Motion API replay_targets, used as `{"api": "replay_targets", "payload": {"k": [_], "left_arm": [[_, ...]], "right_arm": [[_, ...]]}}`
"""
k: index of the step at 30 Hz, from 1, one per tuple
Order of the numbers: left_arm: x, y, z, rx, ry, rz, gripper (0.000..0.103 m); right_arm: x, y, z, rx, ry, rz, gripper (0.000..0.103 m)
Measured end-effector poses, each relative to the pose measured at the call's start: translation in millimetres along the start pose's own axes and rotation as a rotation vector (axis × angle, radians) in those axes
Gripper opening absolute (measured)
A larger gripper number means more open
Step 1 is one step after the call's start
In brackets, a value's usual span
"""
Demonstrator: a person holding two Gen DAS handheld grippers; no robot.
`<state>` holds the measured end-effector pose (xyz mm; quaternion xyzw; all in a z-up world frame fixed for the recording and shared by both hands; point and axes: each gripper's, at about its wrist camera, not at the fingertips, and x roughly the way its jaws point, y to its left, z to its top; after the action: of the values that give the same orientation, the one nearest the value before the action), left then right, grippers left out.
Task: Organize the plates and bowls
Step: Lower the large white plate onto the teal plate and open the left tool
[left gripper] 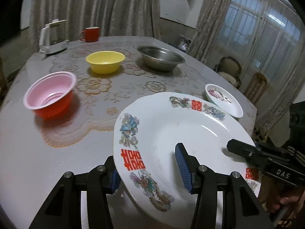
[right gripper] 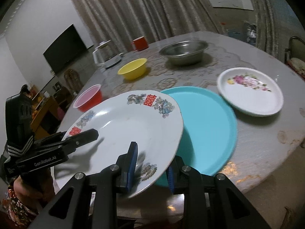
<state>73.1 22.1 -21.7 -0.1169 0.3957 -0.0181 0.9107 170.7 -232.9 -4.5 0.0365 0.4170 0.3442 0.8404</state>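
Both grippers are on the big white plate (left gripper: 183,133) with the red characters and dragon print, one on each side of its rim. The left gripper (left gripper: 150,169) has one blue pad on top of the plate and the other under the rim, clamped on it. The right gripper (right gripper: 150,166) does the same on the opposite edge (its jaws are set narrower). The plate is tilted and held up over the near edge of the table (right gripper: 266,143), partly overlapping the teal plate (right gripper: 209,133), which lies flat just beneath it and reaches close to that edge.

The small floral plate (right gripper: 249,93) sits near the table's right edge, just beside the teal one. On the left side is the red bowl (left gripper: 50,97), pink inside. Further in sit the yellow bowl (left gripper: 104,61) and the metal bowl (left gripper: 161,57), well apart from each other. A white kettle (left gripper: 52,38) and red mug (left gripper: 91,34) stand along the far edge. The middle of the table, between the red bowl and the plates, is bare lace cloth.
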Motion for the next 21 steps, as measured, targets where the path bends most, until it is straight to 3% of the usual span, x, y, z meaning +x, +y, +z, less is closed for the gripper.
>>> {"api": "replay_targets", "payload": {"k": [11,21], "left_arm": [[43.7,-30.0,13.1,0.053,0.054,-0.022,0.051],[62.8,-40.2,14.2,0.081,0.063,0.01,0.051]], "right_arm": [[1.2,-41.9,8.8,0.06,-0.017,-0.072,0.026],[12.6,-58.1,10.2,0.072,-0.019,-0.111,0.026]]}}
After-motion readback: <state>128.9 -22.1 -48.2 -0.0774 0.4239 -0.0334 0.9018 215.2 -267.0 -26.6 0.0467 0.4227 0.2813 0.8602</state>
